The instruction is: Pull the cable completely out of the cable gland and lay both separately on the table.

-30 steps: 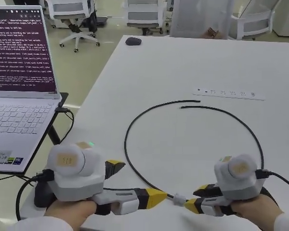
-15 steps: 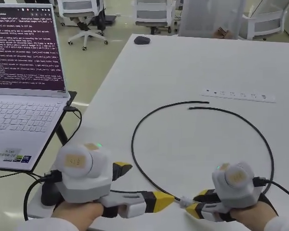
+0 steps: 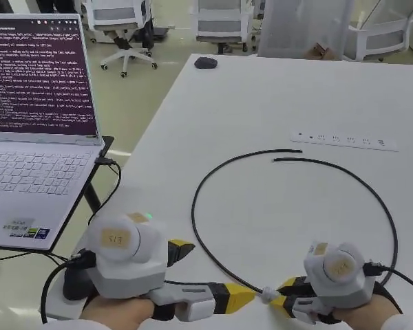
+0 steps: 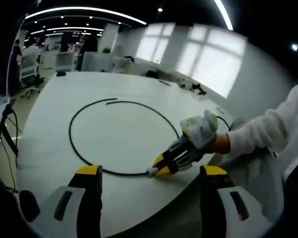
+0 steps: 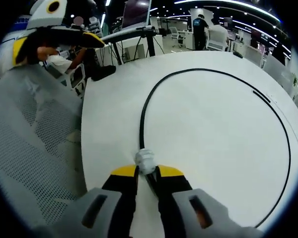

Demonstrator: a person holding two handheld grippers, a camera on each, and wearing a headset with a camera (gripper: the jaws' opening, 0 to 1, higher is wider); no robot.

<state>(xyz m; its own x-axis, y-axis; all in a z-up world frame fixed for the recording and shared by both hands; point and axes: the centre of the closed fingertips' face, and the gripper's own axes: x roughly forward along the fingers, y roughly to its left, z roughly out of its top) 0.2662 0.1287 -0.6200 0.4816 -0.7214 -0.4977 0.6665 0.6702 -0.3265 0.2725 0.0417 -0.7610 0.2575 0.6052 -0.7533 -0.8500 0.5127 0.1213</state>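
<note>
Right gripper [image 5: 146, 172]: fingers pressed together, pinching the white cable gland [image 5: 145, 161] at their very tips. Left gripper [image 4: 150, 172]: fingers spread wide, holding nothing, facing the gland. The black cable [image 3: 193, 199] threads the gland and lies in 1 big loop on the table [image 3: 296, 89], its 2 ends nearly meeting at the far side. The gland is near the front edge. Risks: the tip-only hold may slip; with the cable unheld, a pull would drag the whole loop; a dropped gland could roll off.

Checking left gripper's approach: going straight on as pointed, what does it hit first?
Probably the cable gland at the tips of the right gripper, dead ahead between the left gripper's open jaws; depth unclear.
</note>
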